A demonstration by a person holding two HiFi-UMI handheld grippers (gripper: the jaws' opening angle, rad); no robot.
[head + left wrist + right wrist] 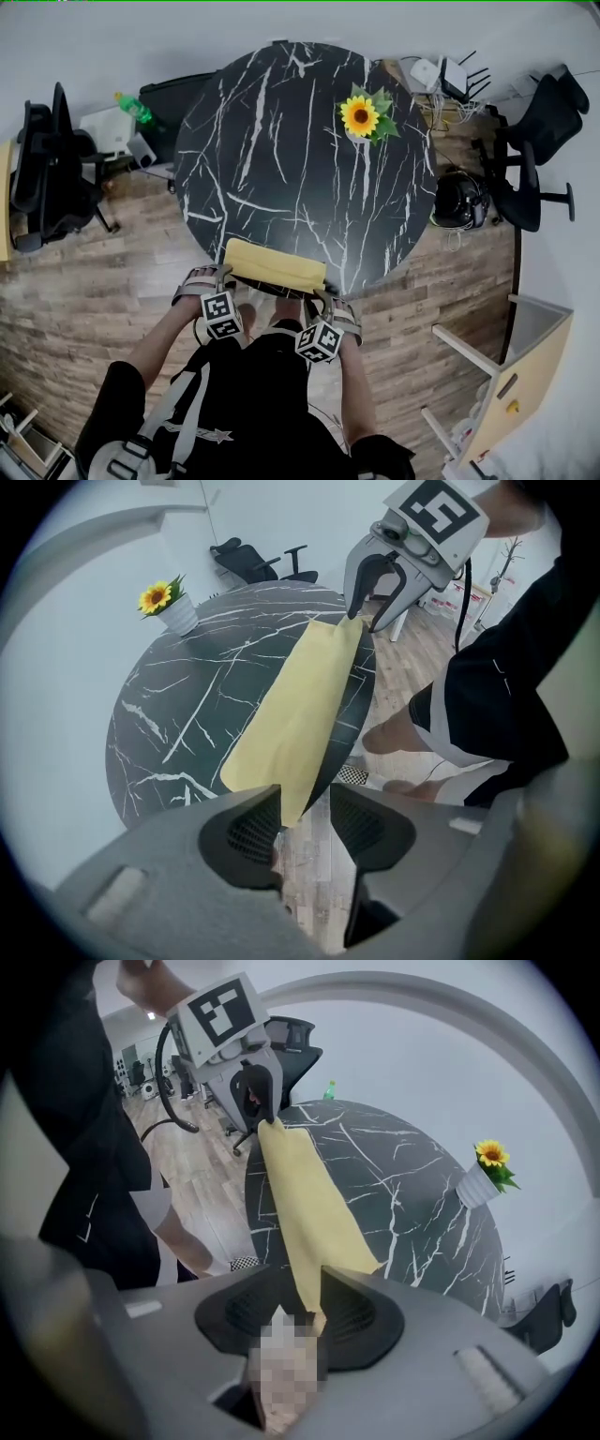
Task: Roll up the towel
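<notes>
A yellow towel [277,265] lies folded over the near edge of the round black marble table [300,159], stretched between my two grippers. My left gripper [223,277] holds its left end. In the left gripper view the towel [295,714] runs down into the left gripper's [305,810] jaws, a corner pinched against one pad. My right gripper [324,296] grips the right end. In the right gripper view the towel [314,1213] narrows into the right gripper's [314,1305] jaws. Each camera shows the other gripper clamped on the far corner: the right gripper [373,621] and the left gripper [265,1117].
A sunflower in a white pot [364,117] stands at the table's far right. Office chairs [42,173] [539,141] flank the table, a green bottle [133,107] and a black bag [169,98] sit behind it, and a wooden cabinet [520,370] stands at the right.
</notes>
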